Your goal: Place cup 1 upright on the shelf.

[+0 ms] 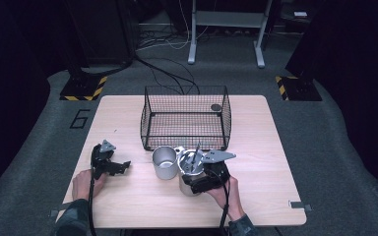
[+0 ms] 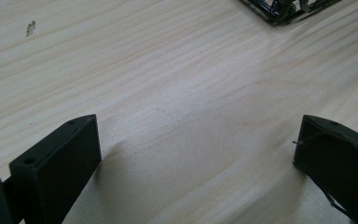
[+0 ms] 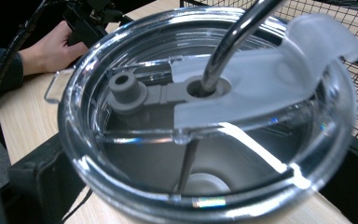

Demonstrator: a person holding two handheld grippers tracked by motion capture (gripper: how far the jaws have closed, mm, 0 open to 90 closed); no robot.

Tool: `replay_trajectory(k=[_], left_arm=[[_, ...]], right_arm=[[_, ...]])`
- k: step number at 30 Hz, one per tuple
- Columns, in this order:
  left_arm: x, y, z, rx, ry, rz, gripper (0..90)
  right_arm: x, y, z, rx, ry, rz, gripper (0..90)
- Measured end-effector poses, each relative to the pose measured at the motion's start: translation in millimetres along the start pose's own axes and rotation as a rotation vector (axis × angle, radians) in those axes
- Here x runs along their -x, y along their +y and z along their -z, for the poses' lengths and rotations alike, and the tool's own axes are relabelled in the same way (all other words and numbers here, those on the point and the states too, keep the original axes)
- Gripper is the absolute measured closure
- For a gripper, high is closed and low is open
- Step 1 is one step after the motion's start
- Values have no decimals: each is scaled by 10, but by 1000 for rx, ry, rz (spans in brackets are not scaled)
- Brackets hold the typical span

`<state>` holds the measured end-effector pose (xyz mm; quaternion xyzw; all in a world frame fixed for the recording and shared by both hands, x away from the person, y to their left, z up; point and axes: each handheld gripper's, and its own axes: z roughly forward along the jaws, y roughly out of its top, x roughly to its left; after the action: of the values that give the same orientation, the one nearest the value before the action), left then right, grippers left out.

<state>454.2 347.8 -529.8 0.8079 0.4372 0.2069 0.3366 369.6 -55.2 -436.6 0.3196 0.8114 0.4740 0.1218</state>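
Observation:
A steel tumbler [image 1: 191, 169] with a clear lid [image 3: 242, 93] and a bent metal straw [image 3: 233, 37] stands near the table's front middle. My right gripper [image 1: 194, 181] is shut on its body, a black jaw on each side just under the rim [image 3: 198, 186]. An open steel cup [image 1: 164, 161] stands right beside it on the left, in front of a black wire basket [image 1: 185, 118]. My left gripper [image 1: 120, 167] rests on the wood at the left, open, with only bare table between its jaws [image 2: 196, 163].
A small dark round object [image 1: 216, 107] lies in the basket's far right corner. The basket's near corner [image 2: 279, 11] shows far ahead of my left gripper. The wooden table [image 1: 266, 147] has bare room at right and front. The person's other hand [image 3: 46, 46] rests at the left.

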Motion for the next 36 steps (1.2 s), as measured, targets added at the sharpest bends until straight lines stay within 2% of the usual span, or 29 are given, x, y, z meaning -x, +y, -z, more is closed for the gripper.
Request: replay_trajectory(k=[9, 14, 16, 20, 22, 36], left_arm=[[0, 0, 0, 0, -1, -1, 3], [0, 0, 0, 0, 0, 1, 3], [-1, 0, -1, 0, -2, 0, 3], [-1, 0, -1, 0, -2, 0, 3], [0, 0, -1, 0, -1, 1, 3], [-2, 1, 0, -2, -1, 0, 3]], right_arm=[[-36, 21, -45, 10, -33, 16, 11], [-65, 13, -37, 30, -59, 49, 22], [-70, 15, -39, 29, -66, 47, 25], [-77, 20, -36, 21, -69, 47, 27], [-78, 24, -32, 23, -72, 66, 31], [-67, 15, 13, 30, -85, 65, 34]])
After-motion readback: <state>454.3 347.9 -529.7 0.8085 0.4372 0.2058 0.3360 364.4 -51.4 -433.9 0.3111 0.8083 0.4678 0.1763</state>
